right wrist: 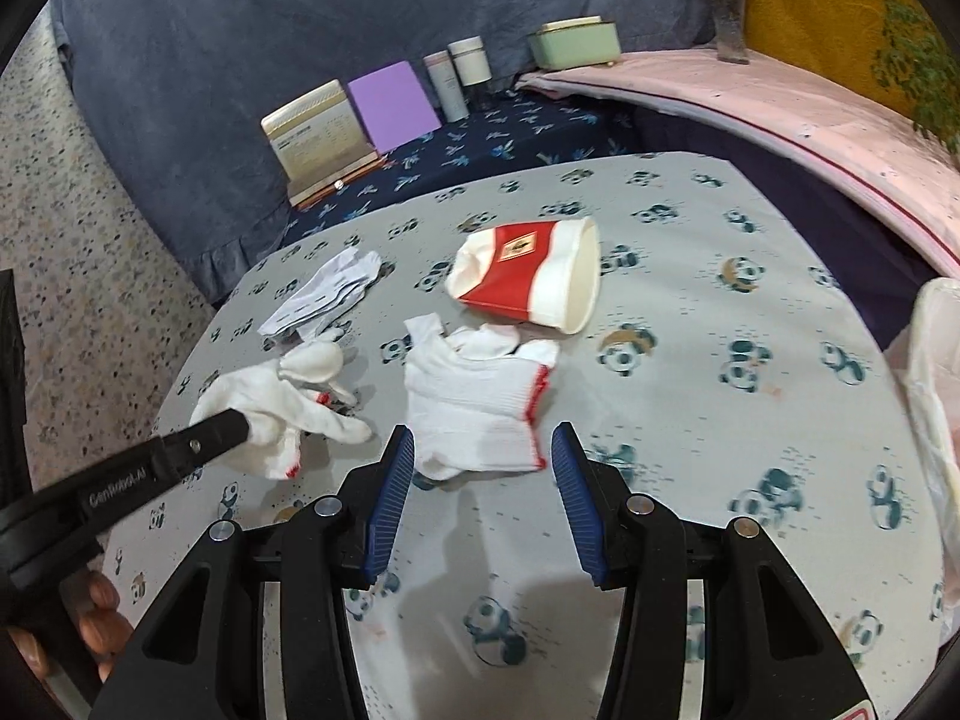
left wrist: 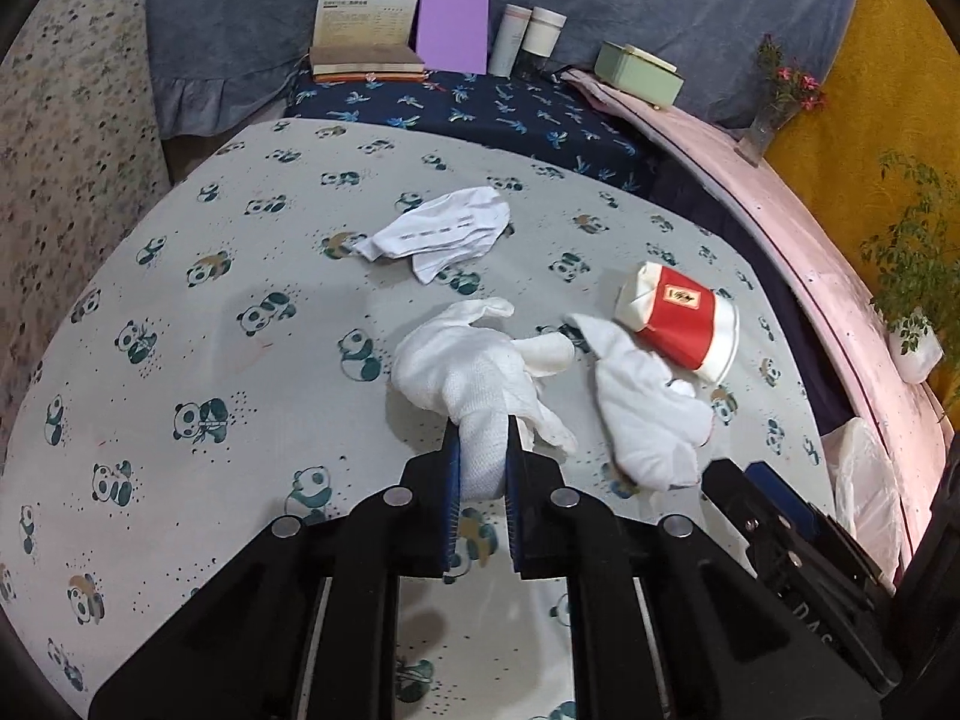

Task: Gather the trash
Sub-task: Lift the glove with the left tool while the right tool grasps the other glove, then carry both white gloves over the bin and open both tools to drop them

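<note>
My left gripper (left wrist: 483, 441) is shut on the cuff of a white knit glove (left wrist: 474, 366), which lies on the panda-print table; the same glove (right wrist: 264, 408) shows in the right wrist view with the left gripper's finger on it. My right gripper (right wrist: 483, 450) is open, its jaws on either side of the cuff of a second white glove (right wrist: 480, 396), also seen in the left wrist view (left wrist: 648, 414). A crushed red and white paper cup (right wrist: 528, 276) lies on its side behind it, also in the left wrist view (left wrist: 678, 318). A crumpled white paper (left wrist: 444, 231) lies further back.
A panda-print cloth covers the table (left wrist: 210, 300). A white plastic bag (right wrist: 930, 408) hangs at the table's right edge. Behind stand a calendar (left wrist: 366, 24), a purple card (left wrist: 453, 30), two cylinders (left wrist: 528, 39) and a green box (left wrist: 639, 72). A pink ledge (left wrist: 810, 240) with plants runs on the right.
</note>
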`<state>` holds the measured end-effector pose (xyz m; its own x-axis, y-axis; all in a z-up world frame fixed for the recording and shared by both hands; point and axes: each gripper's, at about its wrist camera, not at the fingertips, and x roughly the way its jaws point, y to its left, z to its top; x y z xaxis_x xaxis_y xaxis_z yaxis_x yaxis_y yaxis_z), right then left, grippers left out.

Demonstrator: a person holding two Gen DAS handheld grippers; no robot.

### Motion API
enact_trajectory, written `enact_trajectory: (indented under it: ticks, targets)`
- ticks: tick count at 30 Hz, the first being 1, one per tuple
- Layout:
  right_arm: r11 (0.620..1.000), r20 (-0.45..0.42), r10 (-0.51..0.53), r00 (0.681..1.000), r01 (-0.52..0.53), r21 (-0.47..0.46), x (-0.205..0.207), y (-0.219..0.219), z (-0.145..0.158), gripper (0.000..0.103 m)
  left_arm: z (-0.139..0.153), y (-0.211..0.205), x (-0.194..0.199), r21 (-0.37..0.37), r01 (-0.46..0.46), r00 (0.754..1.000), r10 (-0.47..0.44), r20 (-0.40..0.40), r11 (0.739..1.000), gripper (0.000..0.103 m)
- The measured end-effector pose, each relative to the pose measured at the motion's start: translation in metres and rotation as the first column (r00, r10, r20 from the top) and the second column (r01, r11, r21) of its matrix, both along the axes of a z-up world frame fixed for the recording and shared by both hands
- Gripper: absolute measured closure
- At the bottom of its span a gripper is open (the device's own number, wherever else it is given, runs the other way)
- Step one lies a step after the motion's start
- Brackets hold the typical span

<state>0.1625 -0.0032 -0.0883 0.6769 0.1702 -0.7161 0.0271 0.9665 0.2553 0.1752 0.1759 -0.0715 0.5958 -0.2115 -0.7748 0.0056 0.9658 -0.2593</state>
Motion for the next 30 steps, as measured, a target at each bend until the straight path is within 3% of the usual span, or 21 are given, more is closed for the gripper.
enact_trajectory:
  ticks: [3, 6, 14, 15, 19, 20, 30]
  targets:
    - [1.0, -0.017, 0.016, 1.0, -0.016, -0.013, 0.01, 0.013, -0.007, 0.055, -0.006, 0.004, 0.002, -0.001, -0.001, 1.0, 0.001, -0.011, 1.0, 0.091]
    - [1.0, -0.023, 0.009, 1.0, -0.01, -0.029, 0.018, 0.019, -0.014, 0.044, -0.013, 0.006, 0.004, 0.002, -0.001, 1.0, 0.001, -0.023, 1.0, 0.091]
    - [0.998, -0.05, -0.022, 0.998, 0.019, -0.067, 0.032, 0.019, -0.032, 0.041, -0.025, 0.01, 0.006, -0.006, 0.002, 0.999, -0.002, -0.045, 1.0, 0.091]
    - [0.997, -0.047, -0.02, 0.999, 0.016, -0.075, 0.031, 0.021, -0.031, 0.046, -0.025, 0.01, 0.006, -0.006, 0.002, 0.999, -0.002, -0.046, 1.0, 0.091]
    - [0.998, -0.056, 0.007, 0.998, -0.01, -0.055, 0.029, 0.022, -0.029, 0.085, -0.021, 0.008, 0.003, -0.008, 0.007, 0.999, -0.008, -0.037, 1.0, 0.091]
    - [0.999, -0.053, 0.01, 0.999, -0.012, -0.045, 0.028, 0.021, -0.028, 0.088, -0.018, 0.006, 0.001, -0.009, 0.012, 0.999, -0.012, -0.034, 1.0, 0.091]
    - [1.0, 0.063, 0.002, 0.998, -0.001, -0.019, -0.017, 0.005, 0.016, 0.092, 0.016, -0.023, -0.025, 0.0, 0.066, 0.997, -0.066, 0.032, 0.998, 0.091]
